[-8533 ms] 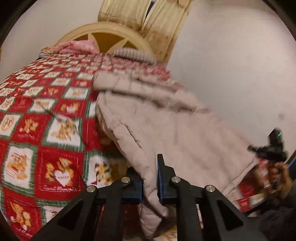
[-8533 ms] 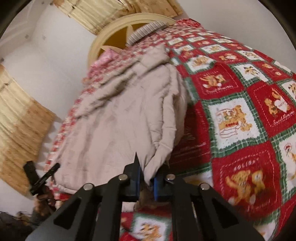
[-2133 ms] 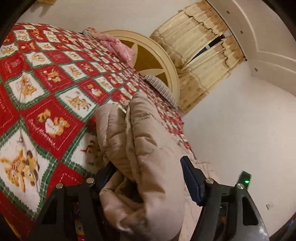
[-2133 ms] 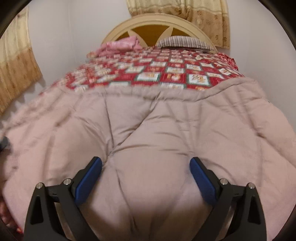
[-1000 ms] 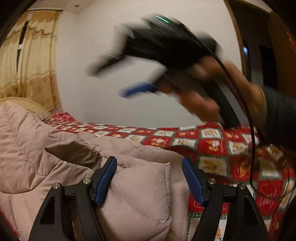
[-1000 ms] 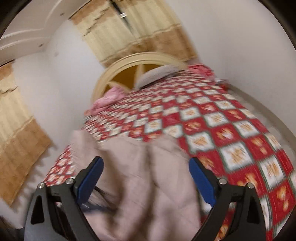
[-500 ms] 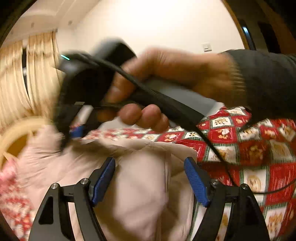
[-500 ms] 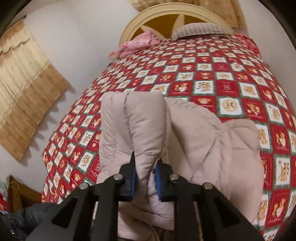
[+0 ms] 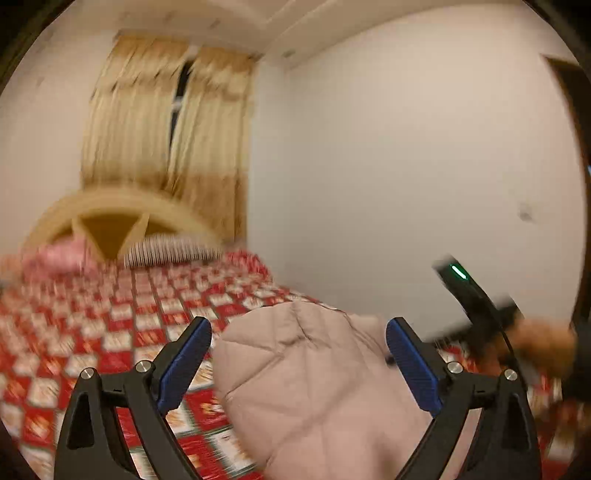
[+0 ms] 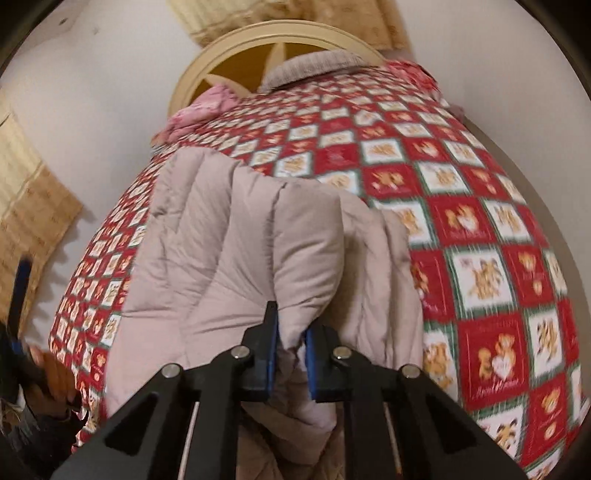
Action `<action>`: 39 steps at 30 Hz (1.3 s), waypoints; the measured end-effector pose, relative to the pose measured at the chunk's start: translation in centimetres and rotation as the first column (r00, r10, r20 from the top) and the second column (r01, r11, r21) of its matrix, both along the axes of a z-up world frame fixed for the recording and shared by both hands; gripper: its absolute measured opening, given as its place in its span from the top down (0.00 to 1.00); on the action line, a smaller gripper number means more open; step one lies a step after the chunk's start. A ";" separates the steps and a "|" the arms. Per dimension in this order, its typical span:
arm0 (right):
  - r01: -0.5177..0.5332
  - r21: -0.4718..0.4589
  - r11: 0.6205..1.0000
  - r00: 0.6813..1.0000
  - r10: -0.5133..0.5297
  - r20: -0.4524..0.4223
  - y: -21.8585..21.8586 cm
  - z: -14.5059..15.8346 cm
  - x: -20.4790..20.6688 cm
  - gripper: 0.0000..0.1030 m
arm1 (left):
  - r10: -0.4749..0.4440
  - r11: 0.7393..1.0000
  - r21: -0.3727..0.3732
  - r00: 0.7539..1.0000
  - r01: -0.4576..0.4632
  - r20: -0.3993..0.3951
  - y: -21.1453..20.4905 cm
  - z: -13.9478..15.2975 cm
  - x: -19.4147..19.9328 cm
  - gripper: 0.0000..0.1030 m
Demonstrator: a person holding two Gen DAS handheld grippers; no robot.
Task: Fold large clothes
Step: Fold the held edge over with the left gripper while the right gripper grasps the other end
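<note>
A bedroom with pale walls and golden curtains (image 9: 166,122) holds a bed (image 10: 480,229) with an arched cream headboard (image 10: 280,33) and a red patchwork quilt printed with teddy bears. On that quilt, toward the foot of the bed in the right wrist view, lies the task's thing: a beige quilted coat (image 10: 229,251), thick and puffy.

The coat looks well along. It is already gathered into a compact, layered bundle rather than spread flat, with at least 2 thick layers stacked and a rounded fold facing the headboard. No sleeve hangs loose that these views show.

The right gripper (image 10: 290,350) is clenched on the near edge of the top layer, its blue pads pinching a ridge of padding. The left gripper (image 9: 299,365) is released, its jaws opening wide; a rounded end of the coat shows between the fingers, but neither pad presses on it. The left view is blurred.

What seems left, as a judgement: laying the pinched layer down squarely, pressing out the puff, and tidying the edges. Whether another fold is needed cannot be told from here.
</note>
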State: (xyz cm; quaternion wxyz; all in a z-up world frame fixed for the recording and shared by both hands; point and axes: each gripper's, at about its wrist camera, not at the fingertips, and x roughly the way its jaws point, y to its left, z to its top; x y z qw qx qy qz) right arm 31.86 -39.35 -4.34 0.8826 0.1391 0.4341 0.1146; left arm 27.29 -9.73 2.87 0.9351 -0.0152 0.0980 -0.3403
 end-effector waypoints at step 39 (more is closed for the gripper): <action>0.428 0.162 0.889 0.889 -0.446 0.103 -3.8 -6.0 3.6 0.62 | 0.436 0.879 0.382 0.806 -0.286 -0.401 -15.9 -11.4 13.0 0.01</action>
